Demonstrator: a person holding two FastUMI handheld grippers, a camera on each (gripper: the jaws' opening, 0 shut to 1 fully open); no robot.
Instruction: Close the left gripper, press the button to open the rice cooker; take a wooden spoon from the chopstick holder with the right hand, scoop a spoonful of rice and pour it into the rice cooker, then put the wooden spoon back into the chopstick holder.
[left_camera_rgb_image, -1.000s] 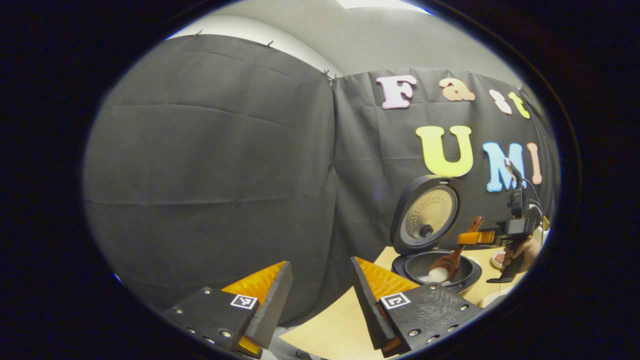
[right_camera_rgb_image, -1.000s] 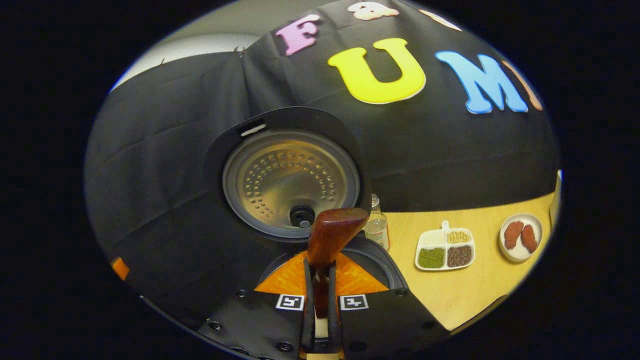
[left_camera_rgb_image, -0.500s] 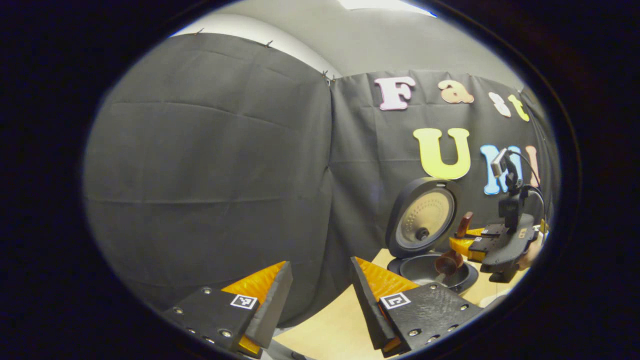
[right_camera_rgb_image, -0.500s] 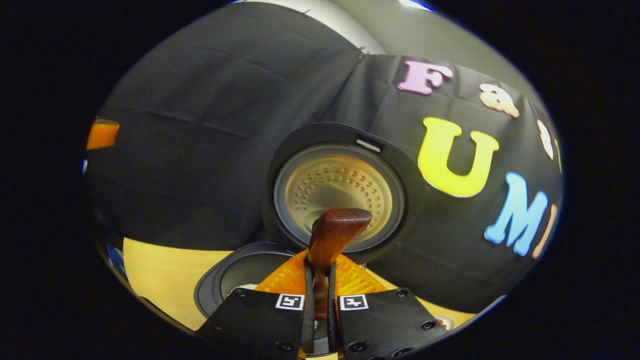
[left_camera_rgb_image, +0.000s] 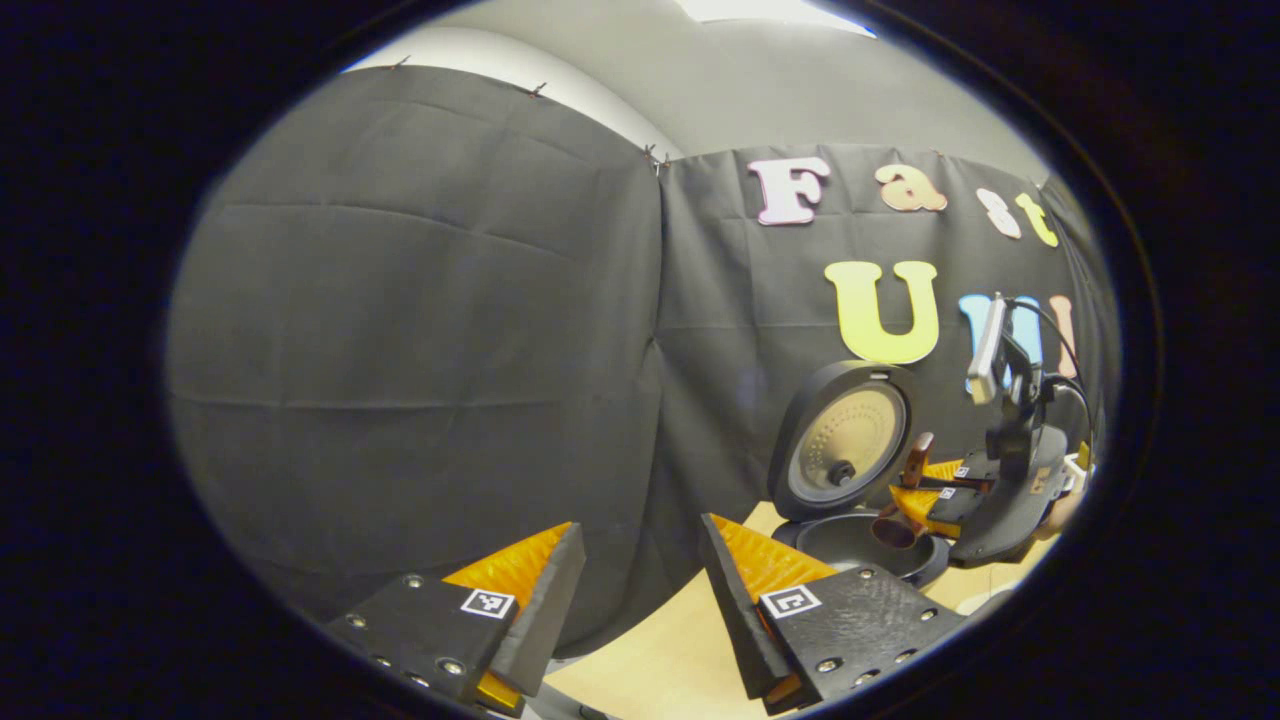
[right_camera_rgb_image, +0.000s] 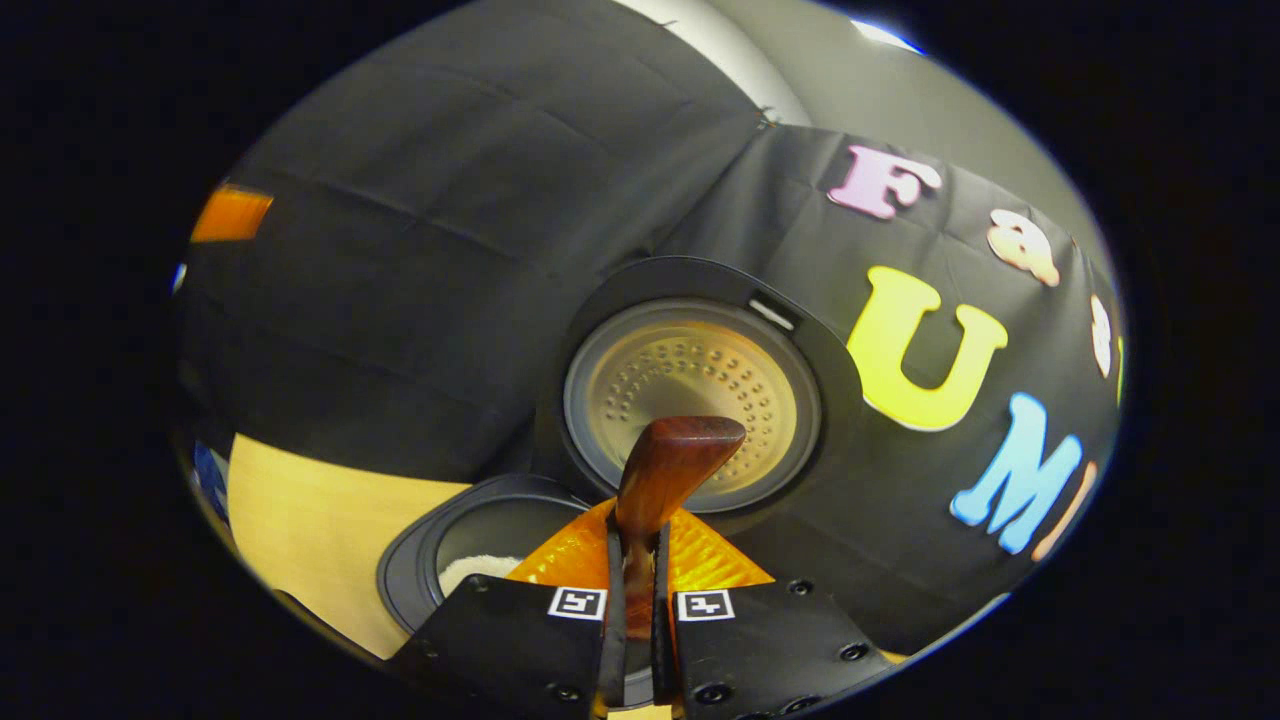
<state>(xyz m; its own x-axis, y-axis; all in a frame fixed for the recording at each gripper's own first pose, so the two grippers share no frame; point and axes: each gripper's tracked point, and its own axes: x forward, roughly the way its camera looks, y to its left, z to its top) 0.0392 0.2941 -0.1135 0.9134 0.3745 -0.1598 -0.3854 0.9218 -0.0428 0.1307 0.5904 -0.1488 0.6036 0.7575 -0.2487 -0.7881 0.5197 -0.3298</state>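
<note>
Since a second ago, wooden spoon (right_camera_rgb_image: 668, 470) is tipped over rice cooker (left_camera_rgb_image: 860, 540), clamped by right gripper (right_camera_rgb_image: 634, 600); rice lies inside. Left gripper (left_camera_rgb_image: 630, 600) is held spread at 6 o'clock.

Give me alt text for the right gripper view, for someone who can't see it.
The right gripper has its jaws shut on the handle of a dark brown wooden spoon, which juts up in front of the black rice cooker's raised round lid. Below and to the left, the cooker's open inner pot holds white rice, on a light wooden table.
</note>
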